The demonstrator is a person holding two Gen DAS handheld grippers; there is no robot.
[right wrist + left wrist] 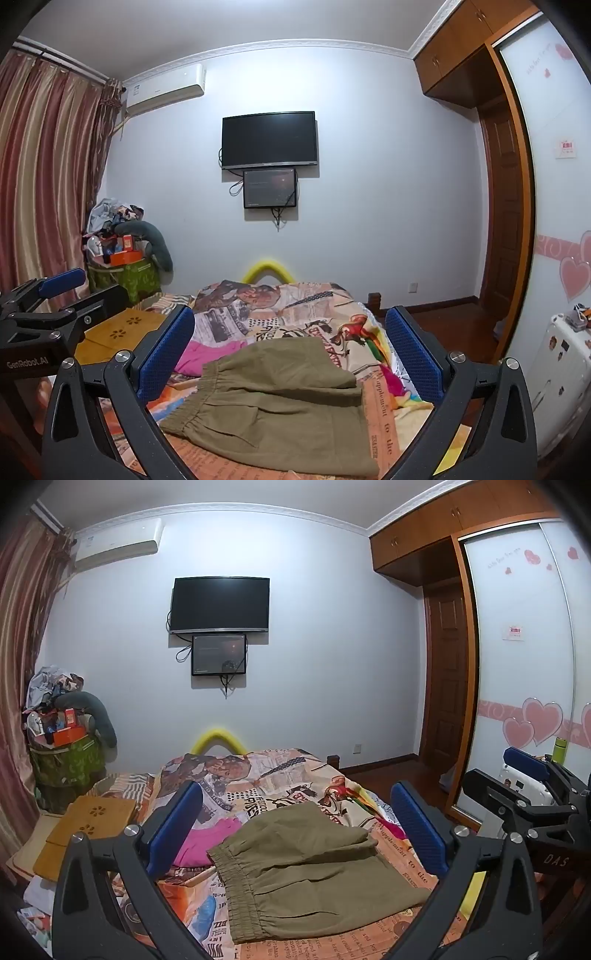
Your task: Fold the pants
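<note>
Pants: one pair, folded, on bed; two tongs spread, empty.

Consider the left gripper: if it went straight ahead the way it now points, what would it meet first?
Probably the olive pants lying on the printed bedspread. The left gripper, jaws open and empty, points over them; depth is unclear, so it might pass above.

Dim bluish light, fisheye-warped edges

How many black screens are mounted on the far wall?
2. The large television hangs in the middle of the wall. The smaller screen hangs directly below it, its top touching the television's bottom edge. No other screens show; the wall is fully visible in both views.
</note>
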